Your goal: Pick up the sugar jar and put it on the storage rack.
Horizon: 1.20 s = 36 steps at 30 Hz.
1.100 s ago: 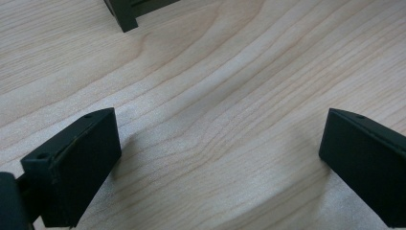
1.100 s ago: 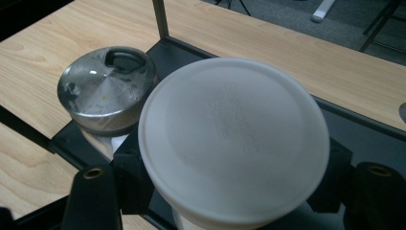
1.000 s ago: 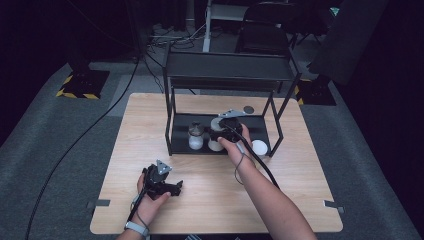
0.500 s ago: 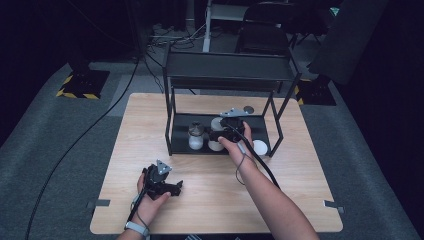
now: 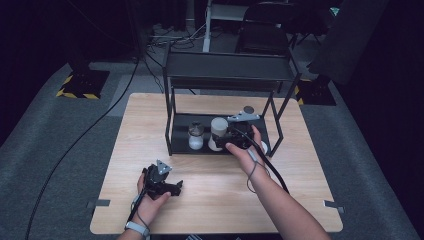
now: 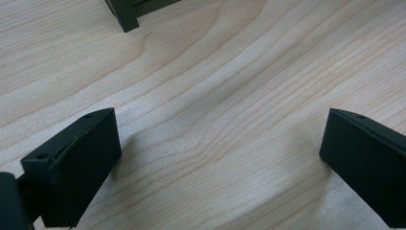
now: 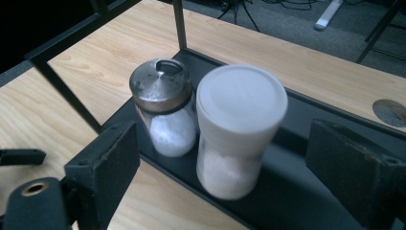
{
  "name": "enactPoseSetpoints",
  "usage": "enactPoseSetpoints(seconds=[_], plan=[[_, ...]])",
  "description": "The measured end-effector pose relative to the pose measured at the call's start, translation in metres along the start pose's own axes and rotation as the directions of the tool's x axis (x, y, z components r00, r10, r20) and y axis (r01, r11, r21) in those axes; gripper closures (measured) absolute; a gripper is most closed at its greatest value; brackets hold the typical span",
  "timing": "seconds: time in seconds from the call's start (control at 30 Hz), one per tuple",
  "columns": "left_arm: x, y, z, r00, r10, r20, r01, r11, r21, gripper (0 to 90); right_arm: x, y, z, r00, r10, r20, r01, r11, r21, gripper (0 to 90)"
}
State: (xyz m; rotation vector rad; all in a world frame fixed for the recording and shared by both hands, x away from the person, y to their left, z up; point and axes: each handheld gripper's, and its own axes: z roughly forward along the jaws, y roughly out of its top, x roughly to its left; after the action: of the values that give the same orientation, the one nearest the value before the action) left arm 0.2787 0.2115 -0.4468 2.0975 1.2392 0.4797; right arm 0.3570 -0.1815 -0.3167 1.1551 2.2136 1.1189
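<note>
A black metal rack (image 5: 227, 67) stands on the wooden table (image 5: 210, 205). On its lower shelf (image 7: 287, 201) a white-capped jar of white grains (image 7: 238, 132) stands next to a glass shaker with a metal lid (image 7: 165, 112), the two almost touching. My right gripper (image 7: 225, 143) is open, and its jaws stand wide on either side of the jar without touching it. In the high view the right gripper (image 5: 225, 140) is at the shelf's front, by the jar (image 5: 218, 131) and the shaker (image 5: 195, 136). My left gripper (image 5: 175, 186) rests low over the table near the front, open and holding nothing.
A small white round object (image 5: 263, 146) lies at the right end of the lower shelf. The rack's upright posts (image 7: 178, 21) frame the shelf. A rack foot (image 6: 127, 12) stands ahead of the left gripper (image 6: 218, 158). Cables cross the dark floor behind the table.
</note>
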Motion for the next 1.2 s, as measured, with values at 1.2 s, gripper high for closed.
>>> enactPoseSetpoints(seconds=[1.2], plan=[[-0.001,0.000,0.000,1.0000,-0.007,-0.006,0.007,1.0000,0.000,0.3,-0.031,-0.067,-0.085,0.9986,-0.033,0.042,0.035,0.998,-0.043,6.7]])
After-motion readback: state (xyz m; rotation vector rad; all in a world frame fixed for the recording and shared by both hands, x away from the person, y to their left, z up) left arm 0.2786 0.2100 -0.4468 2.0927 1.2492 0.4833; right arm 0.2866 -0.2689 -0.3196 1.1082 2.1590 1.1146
